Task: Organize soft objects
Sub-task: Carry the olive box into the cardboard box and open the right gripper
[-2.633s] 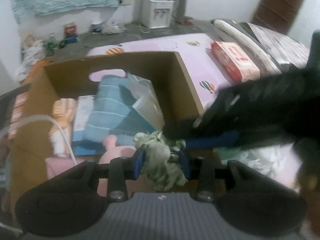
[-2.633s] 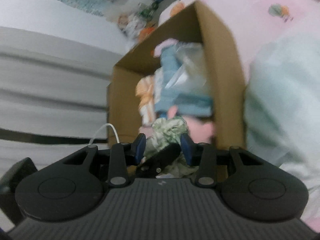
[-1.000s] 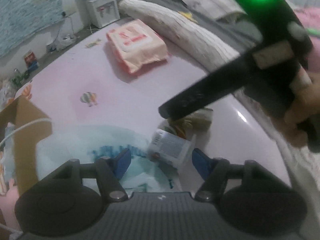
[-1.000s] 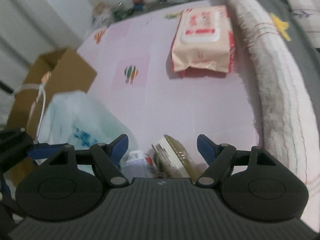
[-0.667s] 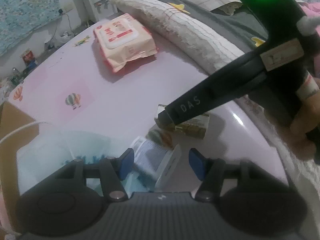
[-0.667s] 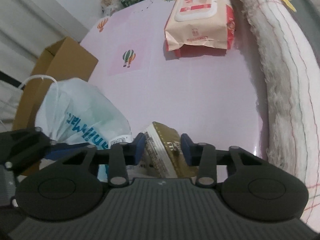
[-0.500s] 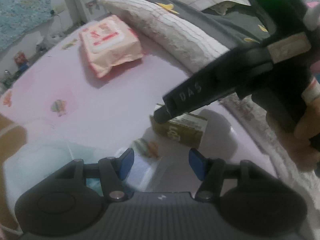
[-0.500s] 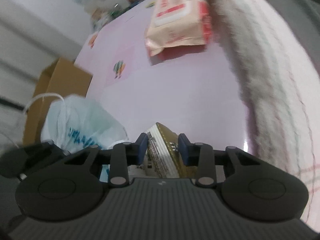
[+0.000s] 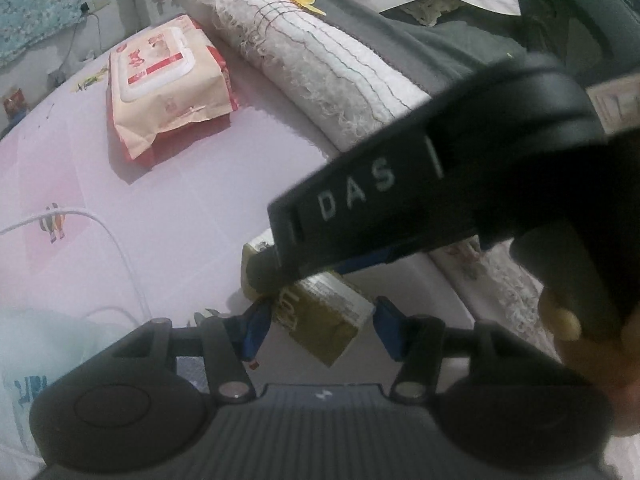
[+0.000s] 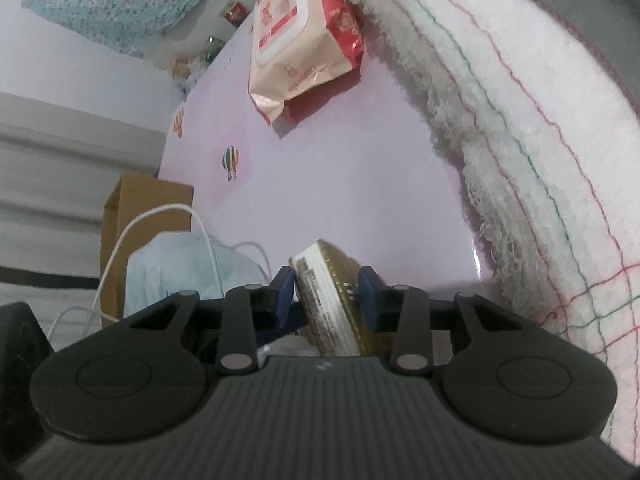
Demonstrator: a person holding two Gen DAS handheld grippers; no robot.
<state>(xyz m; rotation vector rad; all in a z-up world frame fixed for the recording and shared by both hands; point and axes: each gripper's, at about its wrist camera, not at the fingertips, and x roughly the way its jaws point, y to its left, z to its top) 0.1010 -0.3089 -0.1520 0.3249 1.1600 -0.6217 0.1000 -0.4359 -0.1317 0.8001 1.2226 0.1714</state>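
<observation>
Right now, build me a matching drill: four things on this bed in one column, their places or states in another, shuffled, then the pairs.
Things
1. gold packet
2. wipes pack
3. cardboard box
4. white blanket

Places or states
A. beyond the bed's edge
B. lying flat, untouched
C. rolled along the bed's side
D. clamped in the right gripper

Pairs: 1-D, 2-B, 3-A, 4-C

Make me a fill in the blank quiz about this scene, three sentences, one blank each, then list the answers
1. The right gripper is shut on a small ____-coloured pack.
2. The wipes pack lies on the ____ mat with balloon pictures.
3. The left gripper has its jaws on either side of the gold pack, not pressing it, so it is ____.

Answers: gold; pink; open
</observation>
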